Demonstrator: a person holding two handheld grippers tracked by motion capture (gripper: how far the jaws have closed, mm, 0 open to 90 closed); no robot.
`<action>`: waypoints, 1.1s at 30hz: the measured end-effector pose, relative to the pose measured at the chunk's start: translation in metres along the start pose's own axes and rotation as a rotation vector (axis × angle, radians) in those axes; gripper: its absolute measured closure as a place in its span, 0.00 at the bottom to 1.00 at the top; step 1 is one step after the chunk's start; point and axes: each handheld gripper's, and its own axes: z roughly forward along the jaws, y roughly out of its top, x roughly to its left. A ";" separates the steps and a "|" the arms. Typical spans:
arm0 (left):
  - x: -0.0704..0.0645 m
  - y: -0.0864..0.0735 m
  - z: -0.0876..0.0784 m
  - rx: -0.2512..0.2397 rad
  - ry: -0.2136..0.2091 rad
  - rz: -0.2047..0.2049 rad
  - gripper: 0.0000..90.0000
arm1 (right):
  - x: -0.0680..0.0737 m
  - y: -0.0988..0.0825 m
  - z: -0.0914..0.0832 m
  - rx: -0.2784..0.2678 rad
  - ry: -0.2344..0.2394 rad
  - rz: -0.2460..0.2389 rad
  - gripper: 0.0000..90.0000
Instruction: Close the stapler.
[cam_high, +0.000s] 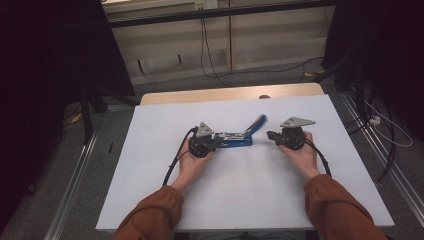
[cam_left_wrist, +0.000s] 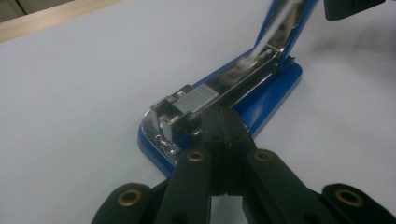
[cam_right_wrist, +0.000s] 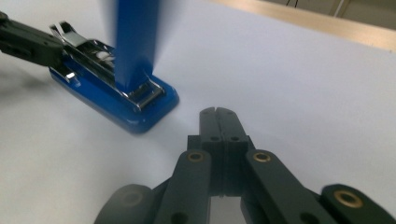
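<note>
A: Where does the blue stapler lie?

B: Near the middle of the white table, lengthwise from left to right, between the two grippers. Its blue top arm is swung up and away from the base, rising toward the far right and blurred in all three views. The metal staple channel lies bare along the base.

A: And the left gripper?

B: Its jaws are pressed together with nothing pinched between them. In the left gripper view the tips rest at the stapler's left end, right against the metal head; whether they bear down on it cannot be told.

A: The right gripper?

B: Also pressed together, holding nothing. It sits just right of the stapler, tips pointing left toward the hinge end and apart from it, low over the table.

A: The hands?

B: Each hand cradles its gripper from below, orange sleeves coming in from the near edge
</note>
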 end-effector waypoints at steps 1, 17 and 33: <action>0.000 0.000 0.000 -0.003 -0.006 -0.002 1.00 | 0.000 0.001 0.000 -0.012 0.006 0.003 1.00; -0.002 0.000 -0.001 -0.005 0.006 0.006 0.98 | 0.000 0.002 -0.004 -0.055 0.021 0.006 0.98; -0.012 0.003 -0.016 -0.044 -0.040 -0.038 0.71 | 0.002 0.004 -0.011 -0.066 0.067 0.044 0.69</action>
